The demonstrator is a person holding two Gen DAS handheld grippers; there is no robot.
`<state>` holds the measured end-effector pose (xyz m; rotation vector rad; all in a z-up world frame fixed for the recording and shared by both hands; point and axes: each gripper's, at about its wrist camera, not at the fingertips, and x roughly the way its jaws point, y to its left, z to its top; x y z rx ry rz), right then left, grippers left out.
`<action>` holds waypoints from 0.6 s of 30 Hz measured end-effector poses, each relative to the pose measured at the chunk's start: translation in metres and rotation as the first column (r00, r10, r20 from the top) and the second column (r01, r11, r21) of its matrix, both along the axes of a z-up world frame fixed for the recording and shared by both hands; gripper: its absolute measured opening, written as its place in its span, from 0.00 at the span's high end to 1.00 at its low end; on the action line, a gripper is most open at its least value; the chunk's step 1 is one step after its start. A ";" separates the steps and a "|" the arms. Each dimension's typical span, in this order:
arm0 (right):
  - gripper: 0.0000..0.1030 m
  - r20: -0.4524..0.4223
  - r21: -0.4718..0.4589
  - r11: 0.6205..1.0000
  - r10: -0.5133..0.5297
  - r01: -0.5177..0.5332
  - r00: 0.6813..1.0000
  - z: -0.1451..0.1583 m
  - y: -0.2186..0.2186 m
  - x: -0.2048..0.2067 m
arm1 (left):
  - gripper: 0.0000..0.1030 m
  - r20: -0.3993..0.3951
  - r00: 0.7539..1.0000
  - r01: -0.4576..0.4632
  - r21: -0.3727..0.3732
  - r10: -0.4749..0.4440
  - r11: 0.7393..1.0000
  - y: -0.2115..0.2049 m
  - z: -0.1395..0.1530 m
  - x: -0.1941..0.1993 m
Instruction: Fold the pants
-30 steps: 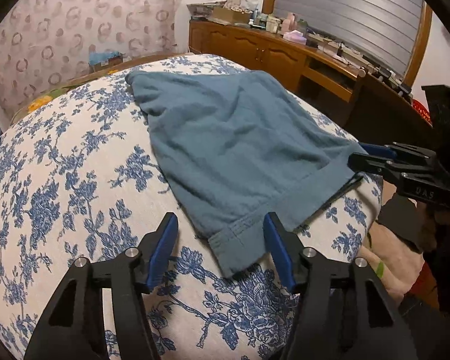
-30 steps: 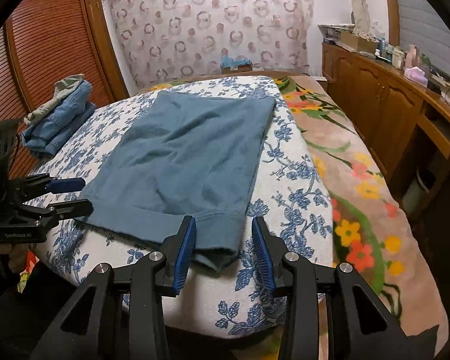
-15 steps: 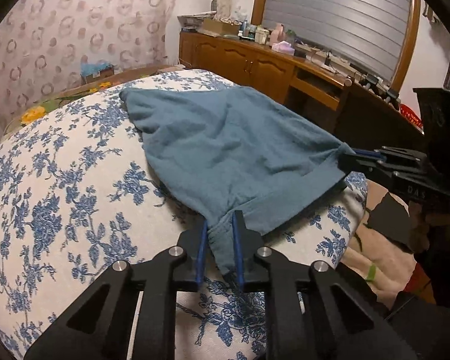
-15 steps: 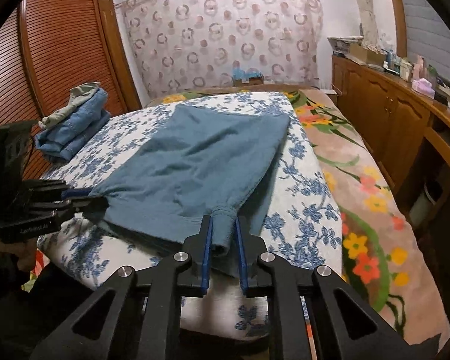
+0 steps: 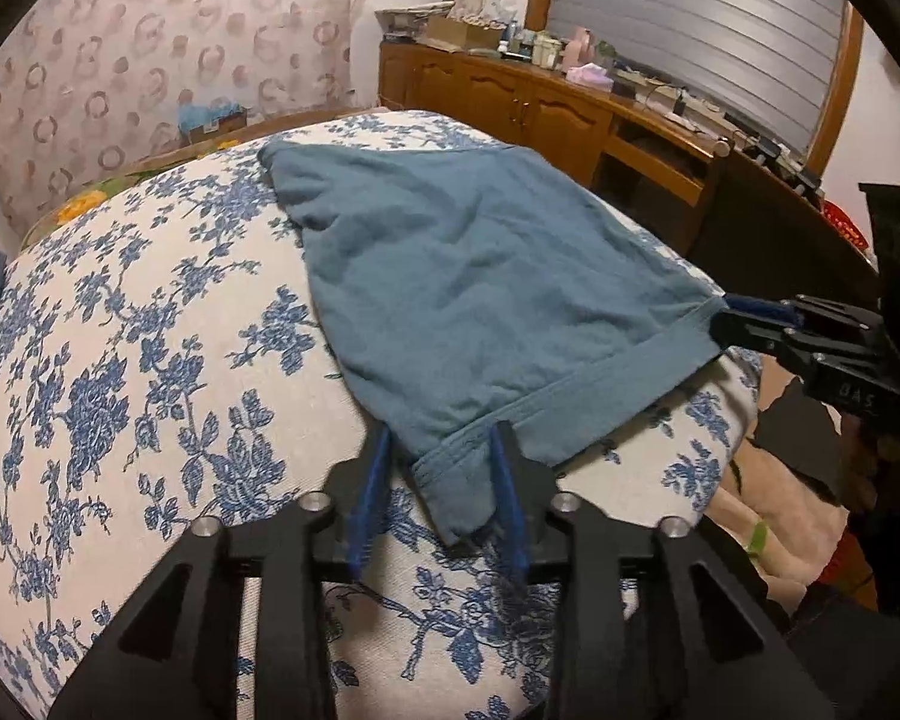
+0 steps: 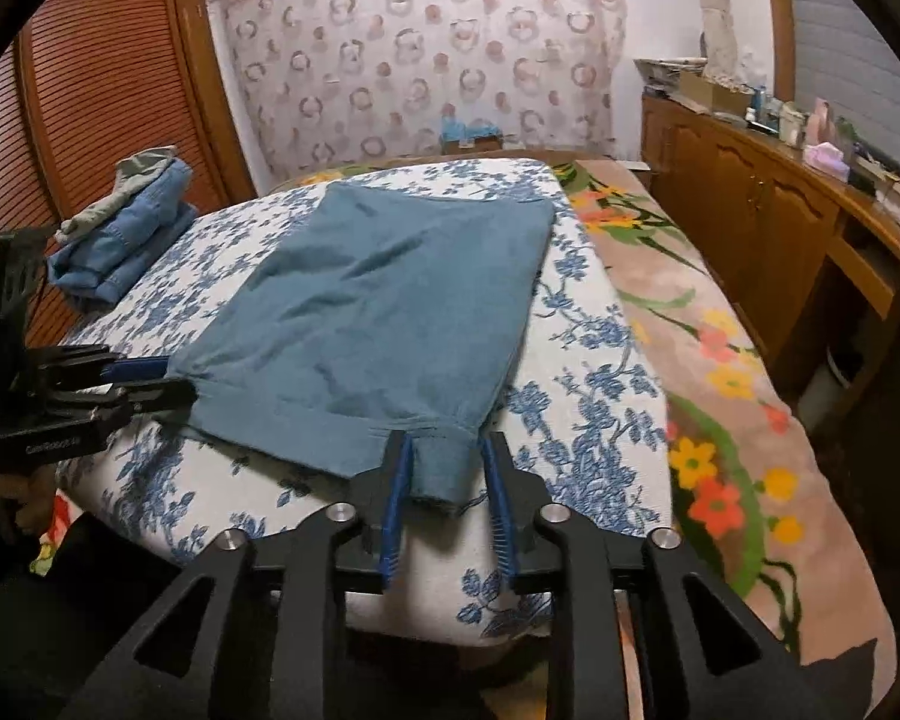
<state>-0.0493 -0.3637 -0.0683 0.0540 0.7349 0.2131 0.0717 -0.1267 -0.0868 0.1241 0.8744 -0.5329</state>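
Left wrist view sits low at the near-left corner of the pants [image 5: 480, 300], close in, facing up the bed [image 5: 120, 360] and slanting right toward the cabinets [image 5: 546, 114]. Right wrist view sits at the pants' [image 6: 384, 312] near-right corner, just as close, looking straight up the bed [image 6: 588, 360] to the curtain [image 6: 426, 54]. Both share the pants, the bed, the curtain [image 5: 150, 60] and the cabinets [image 6: 744, 216]; each catches the other gripper at its edge.

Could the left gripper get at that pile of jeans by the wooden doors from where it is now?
Probably not without moving. The left gripper sits at the near corner of the blue pants, while the jeans lie farther up the bed; nothing blocks the way.
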 end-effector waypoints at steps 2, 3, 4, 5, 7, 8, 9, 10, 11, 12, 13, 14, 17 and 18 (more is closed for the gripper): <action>0.68 -0.002 -0.008 1.000 -0.010 0.010 1.000 -0.001 0.000 0.002 | 0.60 -0.007 1.000 -0.006 -0.006 0.006 1.000 0.002 -0.002 0.001; 0.68 -0.006 -0.008 1.000 -0.007 0.006 1.000 -0.002 0.002 0.003 | 0.58 -0.009 1.000 -0.008 -0.009 0.008 1.000 0.002 -0.003 0.001; 0.68 -0.011 -0.004 1.000 -0.005 0.005 1.000 -0.004 0.003 0.005 | 0.56 -0.008 1.000 -0.011 -0.009 0.011 1.000 0.002 -0.003 0.001; 0.68 -0.019 -0.002 1.000 -0.004 0.004 1.000 -0.006 0.003 0.006 | 0.54 -0.007 1.000 -0.012 -0.007 0.012 1.000 0.003 -0.004 0.001; 0.68 -0.040 0.006 1.000 -0.002 0.002 0.999 -0.009 0.003 0.008 | 0.52 -0.007 1.000 -0.012 -0.008 0.012 1.000 0.003 -0.005 0.001; 0.68 -0.047 0.013 1.000 0.001 0.000 0.999 -0.010 0.003 0.010 | 0.51 -0.006 1.000 -0.011 -0.009 0.011 1.000 0.003 -0.005 0.001; 0.68 -0.047 0.020 1.000 0.000 0.001 0.999 -0.011 0.002 0.011 | 0.50 -0.004 1.000 -0.011 -0.011 0.011 1.000 0.004 -0.006 0.001; 0.68 -0.046 0.026 1.000 -0.002 0.004 0.999 -0.011 0.003 0.011 | 0.50 0.000 1.000 -0.010 -0.013 0.010 1.000 0.004 -0.006 0.002; 0.68 -0.047 0.028 1.000 -0.003 0.005 0.999 -0.010 0.002 0.012 | 0.49 0.001 1.000 -0.010 -0.013 0.010 1.000 0.004 -0.006 0.002; 0.68 -0.047 0.031 1.000 -0.004 0.006 0.999 -0.009 0.000 0.014 | 0.49 0.003 1.000 -0.010 -0.013 0.010 1.000 0.004 -0.006 0.002; 0.68 -0.048 0.030 1.000 -0.006 0.008 0.999 -0.009 0.000 0.014 | 0.49 0.005 1.000 -0.009 -0.012 0.009 1.000 0.004 -0.006 0.002; 0.68 -0.048 0.028 1.000 -0.004 0.006 0.999 -0.009 -0.002 0.013 | 0.49 0.006 1.000 -0.008 -0.011 0.008 1.000 0.003 -0.006 0.002; 0.68 -0.056 0.035 0.999 -0.008 0.010 0.998 -0.009 -0.003 0.013 | 0.48 0.010 1.000 -0.007 -0.011 0.007 1.000 0.003 -0.006 0.002; 0.68 -0.056 0.035 0.999 -0.012 0.014 0.998 -0.009 -0.003 0.013 | 0.48 0.010 1.000 -0.007 -0.012 0.007 1.000 0.003 -0.006 0.002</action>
